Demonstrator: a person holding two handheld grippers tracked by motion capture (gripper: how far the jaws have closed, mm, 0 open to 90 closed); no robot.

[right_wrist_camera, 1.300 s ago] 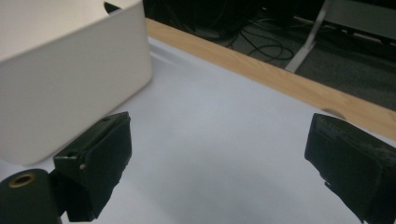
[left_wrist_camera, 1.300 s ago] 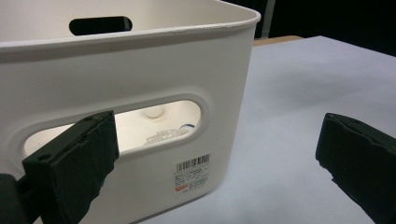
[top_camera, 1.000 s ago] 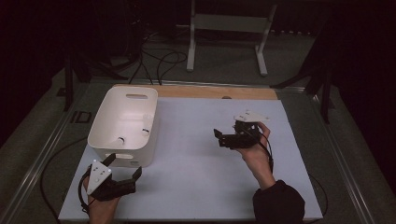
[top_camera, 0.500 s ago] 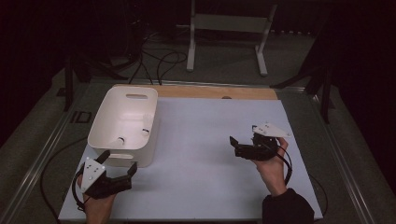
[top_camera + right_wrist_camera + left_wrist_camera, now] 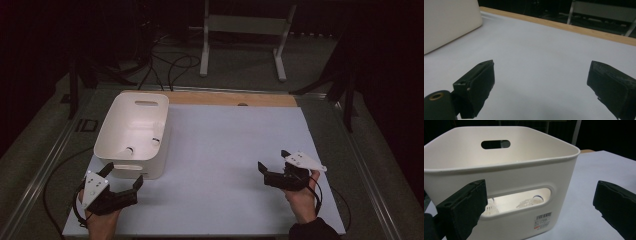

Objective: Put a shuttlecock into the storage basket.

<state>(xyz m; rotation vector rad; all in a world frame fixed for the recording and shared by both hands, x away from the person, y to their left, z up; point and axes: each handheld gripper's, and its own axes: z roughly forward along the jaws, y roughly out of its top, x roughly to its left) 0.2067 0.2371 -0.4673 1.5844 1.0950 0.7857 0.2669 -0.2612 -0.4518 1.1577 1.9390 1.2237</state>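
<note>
- My left tongs (image 5: 123, 181) are released, jaws spread wide and holding nothing, low over the near left corner of the counter (image 5: 225, 150)
- Just beyond them stands the white bin (image 5: 134, 134); the left gripper view looks at its near wall (image 5: 524, 180) with the handle slot
- Through that slot I see two shuttlecocks (image 5: 530, 202) lying inside the bin
- My right tongs (image 5: 272, 165) are likewise released and empty, above the near right part of the counter, well apart from the bin
- A white metal stand (image 5: 245, 35) is on the floor behind the counter
</note>
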